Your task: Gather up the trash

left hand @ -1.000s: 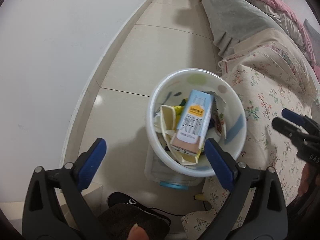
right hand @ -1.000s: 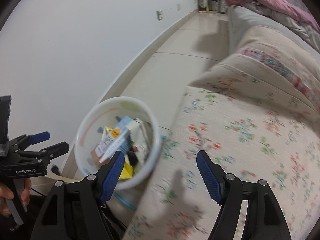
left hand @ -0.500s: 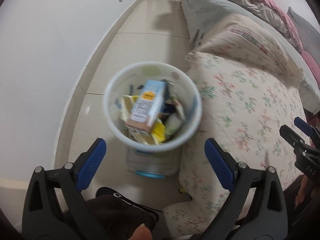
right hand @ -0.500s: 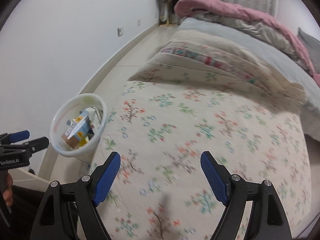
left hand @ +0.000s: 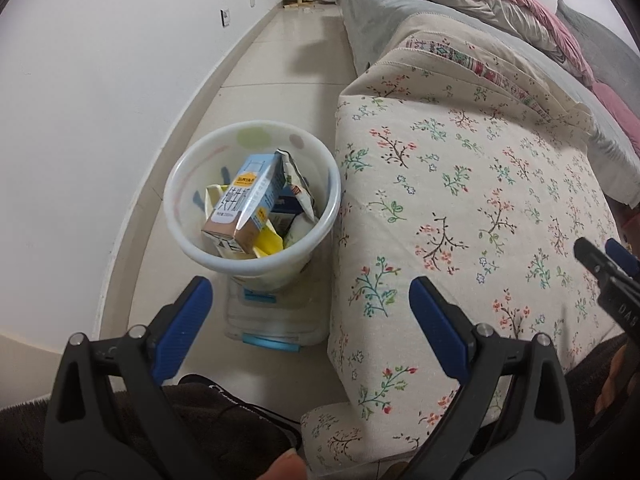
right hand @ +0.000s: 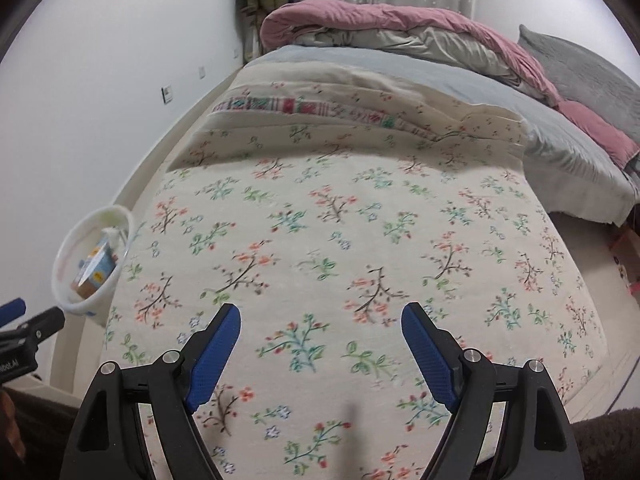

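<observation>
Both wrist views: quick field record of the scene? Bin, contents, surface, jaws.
bin: white plastic bin on the tiled floor, beside the floral cloth
contents: blue carton on top, yellow wrapper, other packaging
surface: floral cloth, no trash visible on it
left gripper: jaws open, nothing between them
right gripper: jaws open, just been opening, nothing between them
background: pink quilt on a bed

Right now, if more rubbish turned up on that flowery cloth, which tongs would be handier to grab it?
Probably the right tongs: open, empty, over the floral cloth. The left tongs, also open, sit at its edge by the white bin.
</observation>
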`<state>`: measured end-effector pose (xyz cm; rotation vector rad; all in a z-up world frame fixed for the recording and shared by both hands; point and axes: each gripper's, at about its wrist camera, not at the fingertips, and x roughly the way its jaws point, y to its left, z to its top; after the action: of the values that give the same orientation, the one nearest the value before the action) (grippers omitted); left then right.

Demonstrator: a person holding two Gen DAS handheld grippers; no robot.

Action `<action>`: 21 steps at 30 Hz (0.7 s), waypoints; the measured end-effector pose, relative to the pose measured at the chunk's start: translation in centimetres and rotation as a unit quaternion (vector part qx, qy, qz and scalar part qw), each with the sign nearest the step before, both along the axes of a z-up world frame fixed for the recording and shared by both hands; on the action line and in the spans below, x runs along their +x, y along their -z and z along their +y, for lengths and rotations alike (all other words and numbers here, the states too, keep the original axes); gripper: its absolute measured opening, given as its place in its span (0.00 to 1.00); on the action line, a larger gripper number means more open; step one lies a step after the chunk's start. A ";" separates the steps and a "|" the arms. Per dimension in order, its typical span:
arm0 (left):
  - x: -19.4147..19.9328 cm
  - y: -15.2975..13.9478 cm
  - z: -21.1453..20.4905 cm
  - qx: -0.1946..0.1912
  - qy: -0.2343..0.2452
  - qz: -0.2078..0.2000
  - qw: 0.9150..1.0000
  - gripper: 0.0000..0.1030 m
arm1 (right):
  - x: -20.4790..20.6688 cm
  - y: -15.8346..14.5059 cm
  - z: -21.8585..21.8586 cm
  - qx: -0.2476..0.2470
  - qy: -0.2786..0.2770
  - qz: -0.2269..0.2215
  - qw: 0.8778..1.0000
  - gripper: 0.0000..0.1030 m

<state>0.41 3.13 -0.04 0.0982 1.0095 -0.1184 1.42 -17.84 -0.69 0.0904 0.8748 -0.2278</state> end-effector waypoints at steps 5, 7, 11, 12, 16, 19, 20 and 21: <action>-0.1 0.4 -0.2 -0.008 -0.007 0.004 1.000 0.96 | 0.0 0.3 0.0 0.004 -0.006 -0.003 1.000 0.82; 0.0 0.3 -0.3 -0.007 -0.007 0.001 1.000 0.96 | 0.2 0.5 0.4 0.004 -0.013 -0.002 1.000 0.82; 0.0 0.1 -0.3 -0.004 -0.012 -0.011 1.000 0.96 | 0.5 0.7 0.8 0.010 -0.022 0.003 1.000 0.82; 0.0 0.1 -0.3 -0.003 -0.013 -0.012 1.000 0.96 | 0.5 0.8 0.9 0.011 -0.023 0.003 1.000 0.82; 0.0 0.1 -0.1 -0.005 -0.017 -0.011 1.000 0.96 | 0.7 1.0 1.2 0.017 -0.027 0.006 0.999 0.82; 0.0 0.1 -0.1 -0.005 -0.017 -0.013 1.000 0.96 | 0.7 1.0 1.3 0.018 -0.028 0.006 0.999 0.82; -0.1 0.0 -0.2 -0.005 -0.017 -0.014 1.000 0.96 | 0.7 1.0 1.3 0.018 -0.027 0.006 0.999 0.82; -0.1 0.0 -0.2 -0.004 -0.017 -0.015 1.000 0.96 | 0.7 1.1 1.3 0.018 -0.028 0.006 0.999 0.82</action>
<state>0.32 2.91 -0.04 0.0752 0.9800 -0.0908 2.10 -16.50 -1.74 0.0986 0.8928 -0.1606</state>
